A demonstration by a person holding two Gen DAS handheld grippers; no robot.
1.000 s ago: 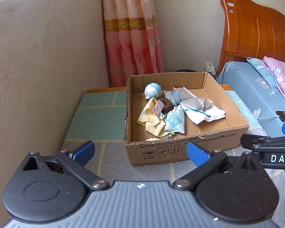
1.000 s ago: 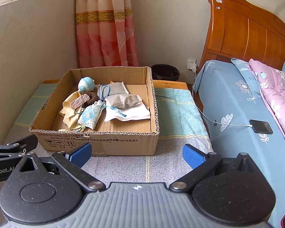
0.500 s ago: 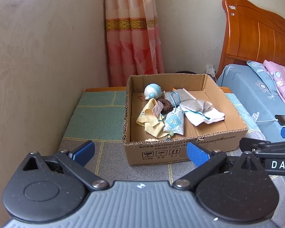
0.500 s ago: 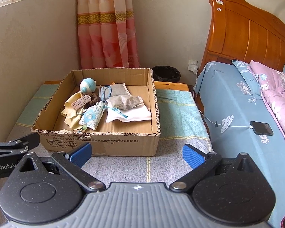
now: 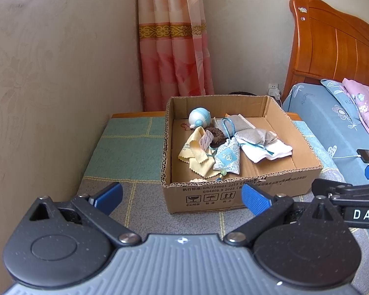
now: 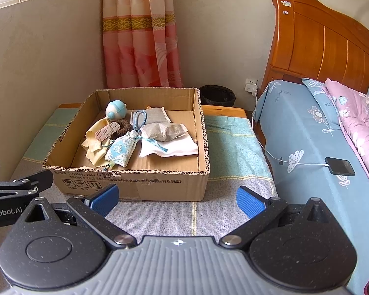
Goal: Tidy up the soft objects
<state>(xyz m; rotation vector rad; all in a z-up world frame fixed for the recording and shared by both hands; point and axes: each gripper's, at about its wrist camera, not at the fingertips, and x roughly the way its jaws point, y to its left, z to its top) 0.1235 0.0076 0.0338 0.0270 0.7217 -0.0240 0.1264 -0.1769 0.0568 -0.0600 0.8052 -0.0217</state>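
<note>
The left tongs (image 5: 182,196) are spread wide with nothing between the blue pads, hanging above the grey-and-green checked cloth (image 5: 132,147) that covers the desk, short of the cardboard box (image 5: 233,194). The right tongs (image 6: 177,198) are likewise spread wide and empty, just beside the left ones; each shows at the edge of the other's view.

The box stands open-topped on the cloth, and all the soft things lie on its floor, toward the left and back. A round blue-and-white toy (image 6: 115,109) sits in the far left corner. In front of it lies a yellow cloth with pinked edges (image 5: 193,156), a brown ring-shaped scrunchie (image 6: 121,126) touching it, a paper tag across both. A blue patterned drawstring sachet (image 5: 227,158) lies near the middle, tilted toward the front wall. Behind it is a flat grey pouch with a blue cord loop (image 6: 150,115), and to its right a stuffed grey pouch (image 6: 163,131) rests on a folded white cloth (image 6: 174,147) — a thin blue ribbon trails over that cloth.

To the right is a bed with a blue sheet (image 6: 295,127), a phone (image 6: 339,166) on it plugged into a white cable. A pink curtain (image 5: 172,49) hangs in the corner behind the desk.
</note>
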